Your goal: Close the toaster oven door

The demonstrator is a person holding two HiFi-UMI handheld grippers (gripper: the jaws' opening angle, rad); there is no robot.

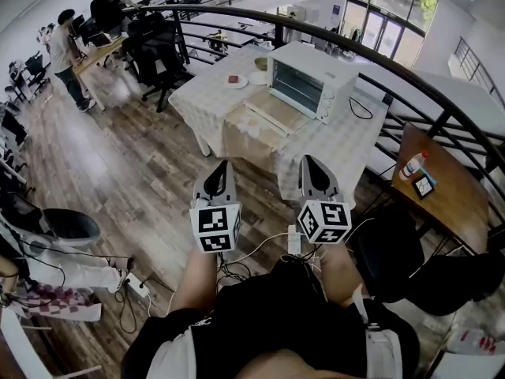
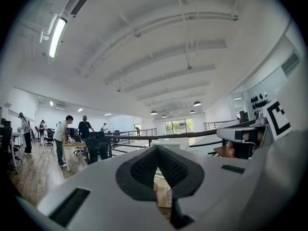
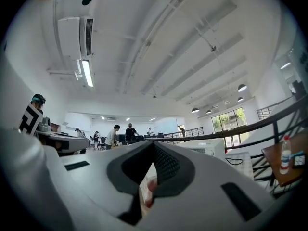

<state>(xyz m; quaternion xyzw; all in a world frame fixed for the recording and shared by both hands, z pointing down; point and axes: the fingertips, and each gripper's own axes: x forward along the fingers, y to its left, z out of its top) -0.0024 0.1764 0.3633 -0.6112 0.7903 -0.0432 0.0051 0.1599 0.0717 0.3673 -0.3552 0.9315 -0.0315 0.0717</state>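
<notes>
Open-plan office, wood floor (image 1: 134, 164), black railing (image 1: 410, 81) curving behind a cloth-covered surface (image 1: 351, 144). Toaster oven (image 1: 312, 77) sits toward the far side of that surface, front turned to the person. Its door (image 1: 272, 115) hangs dropped flat, approx. level w/ the cloth, so the cavity is open. Plate (image 1: 235, 80) and bowl (image 1: 260, 64) just left of the oven; both seem clear of the door's swing.

Left gripper (image 1: 223, 166) & right gripper (image 1: 309, 161) side by side at waist height, both pointing roughly level toward the surface, well apart from the oven. Stretch of floor lies between person and surface. Left fingers (image 2: 139, 170) clenched tip to tip, nothing between them. Right ones look the same in the right gripper view: pressed together, empty. Prob. held that way b/c the job is a push, not a grab; closed tips make 1 firm nose to slip under the door's edge.

Judgement: task not started, approach phase. Next calls for a walk up, then 1 gripper under the door's front lip, lifting up and back til it meets the oven face. Risk: oven looks light and may slide on the cloth if shoved, so the other gripper could steady its top. 2 people (image 1: 79, 34) at a far desk, no bearing.
</notes>
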